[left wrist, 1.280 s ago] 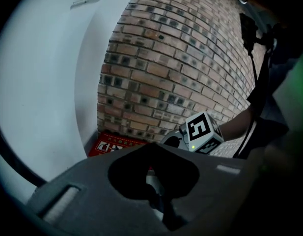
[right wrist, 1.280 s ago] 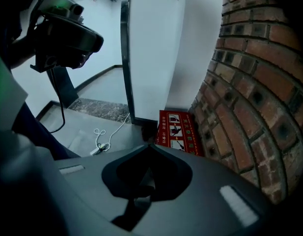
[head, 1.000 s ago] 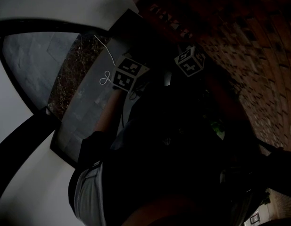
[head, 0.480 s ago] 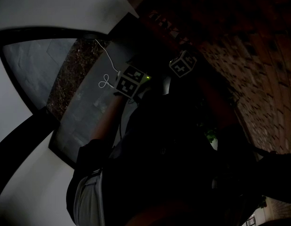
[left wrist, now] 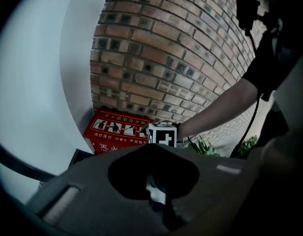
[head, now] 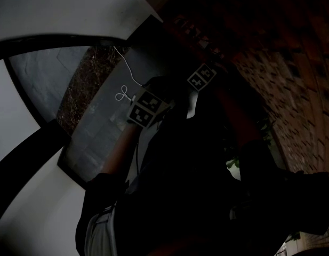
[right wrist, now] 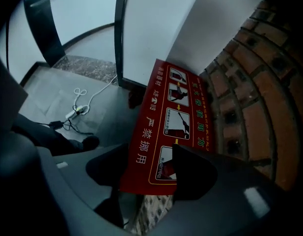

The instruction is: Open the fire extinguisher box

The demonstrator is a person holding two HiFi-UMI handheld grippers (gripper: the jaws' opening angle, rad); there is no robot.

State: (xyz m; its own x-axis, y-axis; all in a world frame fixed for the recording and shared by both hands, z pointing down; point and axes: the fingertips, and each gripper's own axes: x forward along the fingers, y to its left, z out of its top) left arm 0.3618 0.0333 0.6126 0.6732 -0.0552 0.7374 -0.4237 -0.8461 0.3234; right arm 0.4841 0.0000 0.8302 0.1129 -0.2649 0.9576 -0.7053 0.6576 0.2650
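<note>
Right tongs [right wrist: 151, 181] lower than before, now over the red box [right wrist: 178, 107], jaws just opened wide with its near lid edge between them, left tongs [left wrist: 158, 203] closed on nothing, box in corner, white wall [right wrist: 156, 28] left, brick wall [right wrist: 259, 82] right.

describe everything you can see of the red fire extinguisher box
The red fire extinguisher box is a flat-topped case set low in the corner where the white wall meets the brick wall. Its lid carries white characters and a row of pictogram panels, and looks shut. Its near edge lies between the jaws of the right gripper, which have just been opening.
</note>
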